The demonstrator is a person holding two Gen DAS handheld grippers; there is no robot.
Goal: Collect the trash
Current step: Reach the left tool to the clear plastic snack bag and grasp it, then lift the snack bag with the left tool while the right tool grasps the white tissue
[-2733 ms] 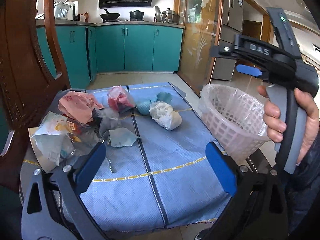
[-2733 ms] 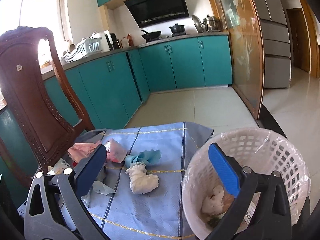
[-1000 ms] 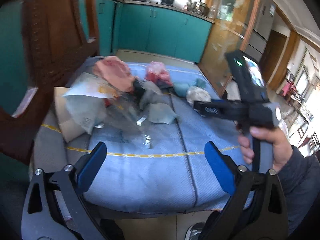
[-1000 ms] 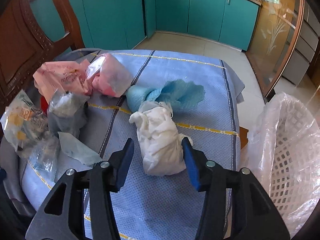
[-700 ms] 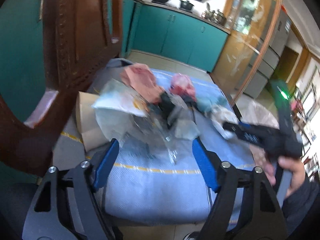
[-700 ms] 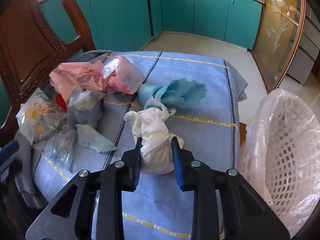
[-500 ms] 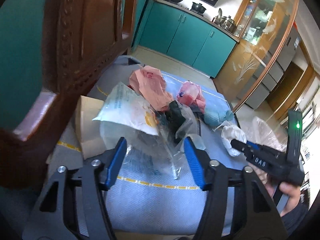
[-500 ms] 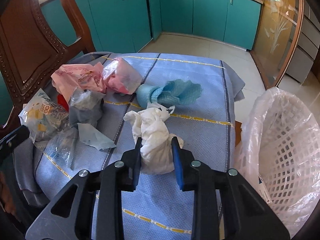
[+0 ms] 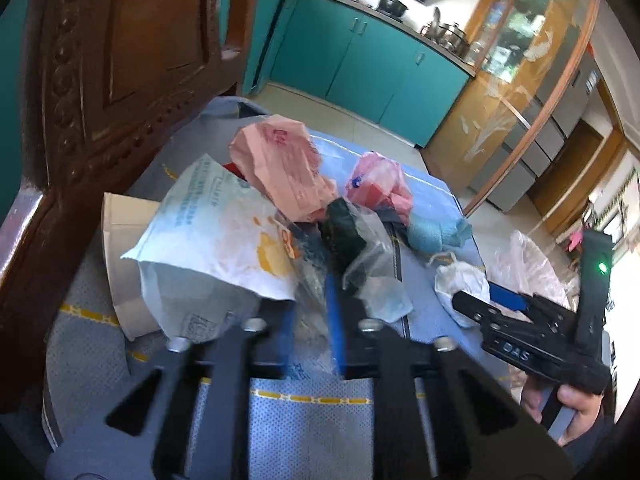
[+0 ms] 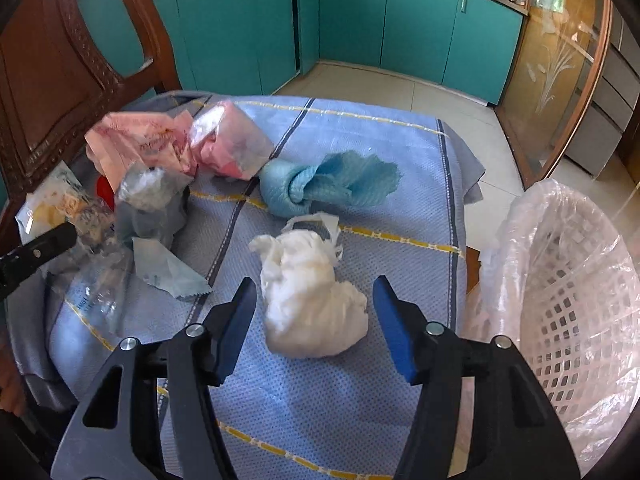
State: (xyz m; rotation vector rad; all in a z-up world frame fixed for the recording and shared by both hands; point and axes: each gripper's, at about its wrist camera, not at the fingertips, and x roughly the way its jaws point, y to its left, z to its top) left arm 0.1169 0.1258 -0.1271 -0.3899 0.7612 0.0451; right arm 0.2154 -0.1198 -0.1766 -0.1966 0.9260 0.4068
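Trash lies on a blue cloth [image 10: 360,380]. My left gripper [image 9: 310,312] is at the near edge of the pile, its jaws closing on a clear plastic wrapper [image 9: 316,280] pinched between them; the right wrist view shows this wrapper [image 10: 96,280] beside a black finger [image 10: 36,252]. My right gripper [image 10: 314,280] has its jaws opening around a white crumpled wad [image 10: 312,292], which rests on the cloth, with neither pad touching it. The left wrist view shows this wad [image 9: 460,284] under the right gripper [image 9: 476,294].
A white lattice basket [image 10: 580,300] with a clear liner stands at the right. The pile holds a pink paper [image 10: 136,140], a pink bag [image 10: 232,144], a blue rag [image 10: 332,184], a grey bag [image 10: 152,204] and a printed snack wrapper [image 9: 216,232]. A carved wooden chair [image 10: 52,80] stands left.
My left gripper moved in to the pile and closed from wide open onto the clear wrapper. My right gripper squeezed the white wad, then opened again; the wad stays on the cloth.
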